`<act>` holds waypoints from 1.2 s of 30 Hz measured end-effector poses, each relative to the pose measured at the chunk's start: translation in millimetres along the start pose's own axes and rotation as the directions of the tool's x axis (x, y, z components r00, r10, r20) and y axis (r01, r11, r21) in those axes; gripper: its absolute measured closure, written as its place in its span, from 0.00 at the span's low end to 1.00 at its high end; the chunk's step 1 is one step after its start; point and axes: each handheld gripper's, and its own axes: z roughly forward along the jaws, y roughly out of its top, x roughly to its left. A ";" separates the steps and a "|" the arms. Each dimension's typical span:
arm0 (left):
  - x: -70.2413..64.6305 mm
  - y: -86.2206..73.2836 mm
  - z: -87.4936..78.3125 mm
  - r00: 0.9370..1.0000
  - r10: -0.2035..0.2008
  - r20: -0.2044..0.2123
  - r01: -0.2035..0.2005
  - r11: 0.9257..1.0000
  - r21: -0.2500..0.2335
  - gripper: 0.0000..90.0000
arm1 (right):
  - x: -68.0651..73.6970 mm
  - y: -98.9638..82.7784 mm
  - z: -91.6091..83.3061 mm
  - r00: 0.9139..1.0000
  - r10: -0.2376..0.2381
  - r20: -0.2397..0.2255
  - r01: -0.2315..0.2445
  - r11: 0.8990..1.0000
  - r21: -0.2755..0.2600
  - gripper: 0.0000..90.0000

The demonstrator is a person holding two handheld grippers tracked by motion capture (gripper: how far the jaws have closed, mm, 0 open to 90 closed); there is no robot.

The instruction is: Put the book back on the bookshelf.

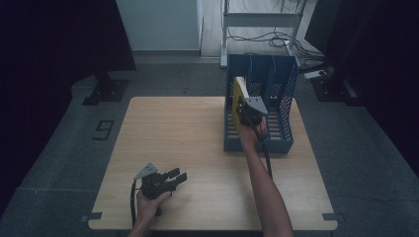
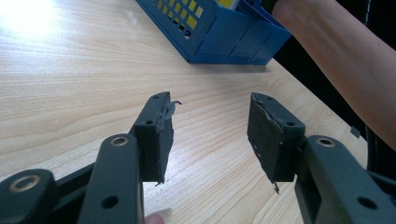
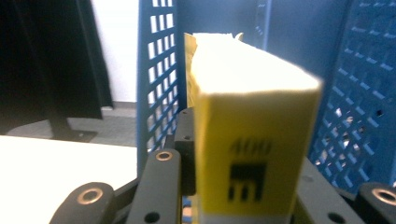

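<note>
While the right gripper hangs over the left compartment of the blue file rack, it has a thick yellow book clamped between its jaws, and the right gripper view puts that book dead centre, its spine filling the gap between the two black jaws with a dark printed mark low on it. The book stands upright, its top above the rack's wall, with the perforated blue side to its left and the blue divider just to its right. The grey three-cornered plate sits on top of the gripper, and the person's forearm stretches up across the worktop towards it.

Down at the near left edge, the left gripper rests low over the bare wood, well apart from the rack. Its jaws stand apart at a middling width with nothing between them, just wood grain showing through the gap. From that view the rack's blue corner lies ahead, with the other forearm crossing at the right.

Pale wood worktop, light-grained, square-edged. Around it, grey flooring, a number marked on the floor to the left, dark curtains on both sides, and a white metal frame with loose cables behind the rack.
</note>
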 end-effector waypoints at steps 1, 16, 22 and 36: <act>-0.1 0.0 0.0 1.000 -0.001 0.000 0.001 1.000 0.000 0.56 | 0.5 0.1 -1.0 1.000 -0.006 -0.005 0.006 1.000 0.004 0.80; -1.3 0.1 0.5 1.000 0.000 0.005 0.000 1.000 0.003 0.56 | -2.2 3.3 -12.0 0.999 -0.004 -0.054 0.006 0.999 0.032 0.75; -1.2 0.3 0.3 1.000 -0.001 0.007 0.001 1.000 0.003 0.55 | -4.3 10.8 -14.0 0.998 0.002 -0.070 0.000 1.000 0.021 0.73; -0.9 0.7 -0.5 1.000 -0.003 0.007 0.003 1.000 0.000 0.55 | -0.1 17.2 -9.9 0.998 -0.040 -0.051 0.042 0.998 0.049 0.82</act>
